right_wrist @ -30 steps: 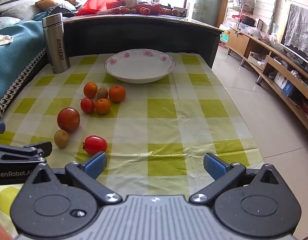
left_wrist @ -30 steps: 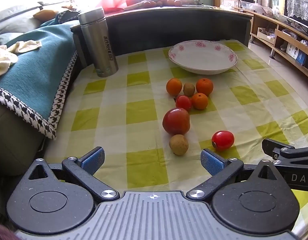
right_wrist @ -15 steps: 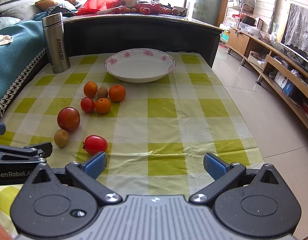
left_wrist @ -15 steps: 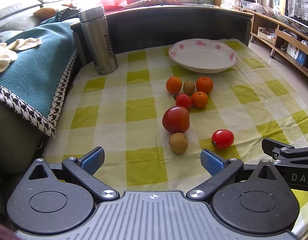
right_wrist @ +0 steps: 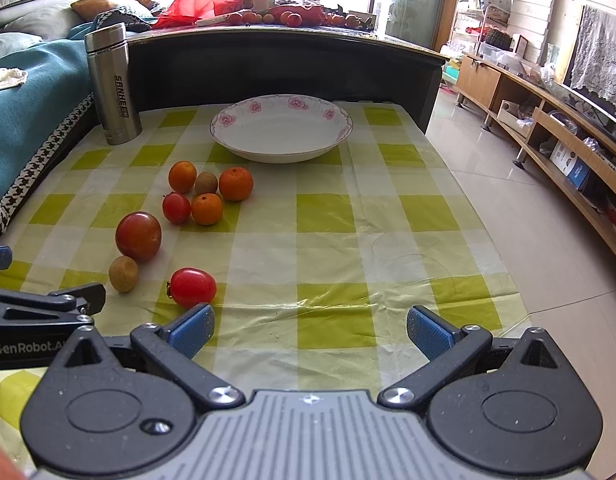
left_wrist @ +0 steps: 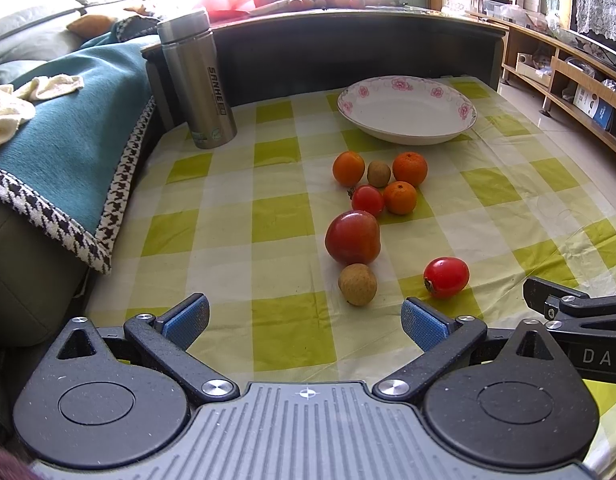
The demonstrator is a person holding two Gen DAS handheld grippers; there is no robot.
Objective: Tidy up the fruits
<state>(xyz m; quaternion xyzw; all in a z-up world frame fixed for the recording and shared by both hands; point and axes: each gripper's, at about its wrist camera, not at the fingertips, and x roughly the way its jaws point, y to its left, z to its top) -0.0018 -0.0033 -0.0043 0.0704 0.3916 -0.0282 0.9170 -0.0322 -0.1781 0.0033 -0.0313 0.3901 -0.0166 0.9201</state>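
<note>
Several fruits lie on a green-checked tablecloth. A big red fruit sits mid-table, a brown longan just in front of it, and a small red tomato to its right. Further back cluster three oranges, a second tomato and another longan. An empty white flowered bowl stands behind them. My left gripper is open, near the front longan. My right gripper is open, its left pad beside the front tomato.
A steel flask stands at the back left. A teal blanket on a sofa borders the table's left side. A dark counter rises behind the bowl. Tiled floor and low wooden shelves lie to the right.
Both views have shifted only slightly; the left gripper has edged a little forward and down. Fruits and bowl have not moved, and both grippers stay open.
</note>
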